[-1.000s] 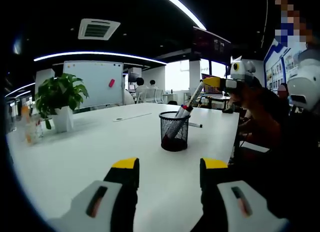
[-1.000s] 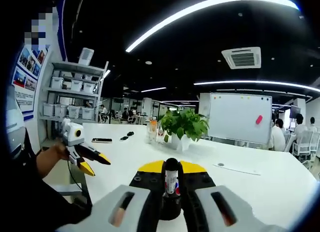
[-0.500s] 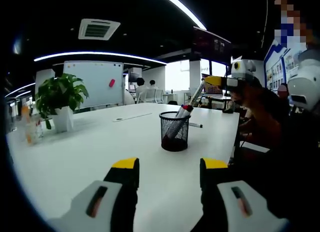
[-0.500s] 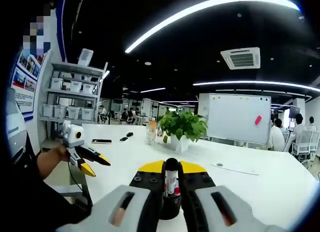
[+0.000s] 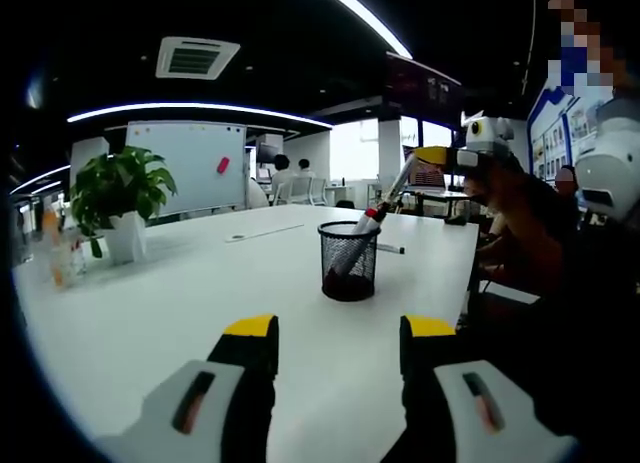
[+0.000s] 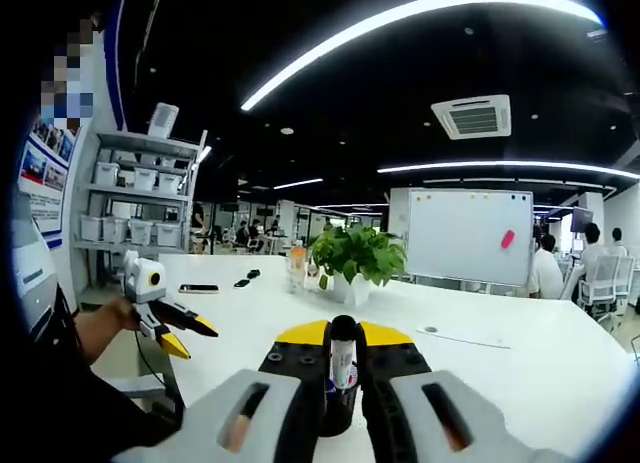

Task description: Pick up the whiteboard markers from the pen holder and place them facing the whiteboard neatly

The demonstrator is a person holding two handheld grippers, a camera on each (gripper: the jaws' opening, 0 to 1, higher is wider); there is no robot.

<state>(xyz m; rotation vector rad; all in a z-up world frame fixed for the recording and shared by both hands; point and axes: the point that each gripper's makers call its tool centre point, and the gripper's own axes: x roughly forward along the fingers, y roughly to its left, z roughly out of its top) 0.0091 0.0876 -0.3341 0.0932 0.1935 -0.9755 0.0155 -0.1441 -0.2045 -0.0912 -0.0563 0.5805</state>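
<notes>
A black mesh pen holder [image 5: 349,261] stands on the white table [image 5: 180,303]. My right gripper [image 5: 432,157] comes in from the right above it, shut on the top of a whiteboard marker [image 5: 378,211] whose lower end is still in the holder. In the right gripper view that marker [image 6: 342,363] stands gripped between my right gripper's [image 6: 342,335] yellow-tipped jaws. My left gripper [image 5: 338,333] is open, low over the table in front of the holder; it appears again at the left [image 6: 188,335]. Another marker [image 5: 390,249] lies on the table behind the holder. The whiteboard [image 5: 188,169] stands at the far end.
A potted plant [image 5: 120,201] and bottles [image 5: 52,245] stand at the table's left side. A thin pen [image 5: 262,234] lies mid-table. A phone [image 6: 198,289] lies on the table. Shelves with boxes [image 6: 135,188] stand beyond. People sit near the whiteboard.
My right gripper has risen slightly with the marker held in it. The left gripper has not moved.
</notes>
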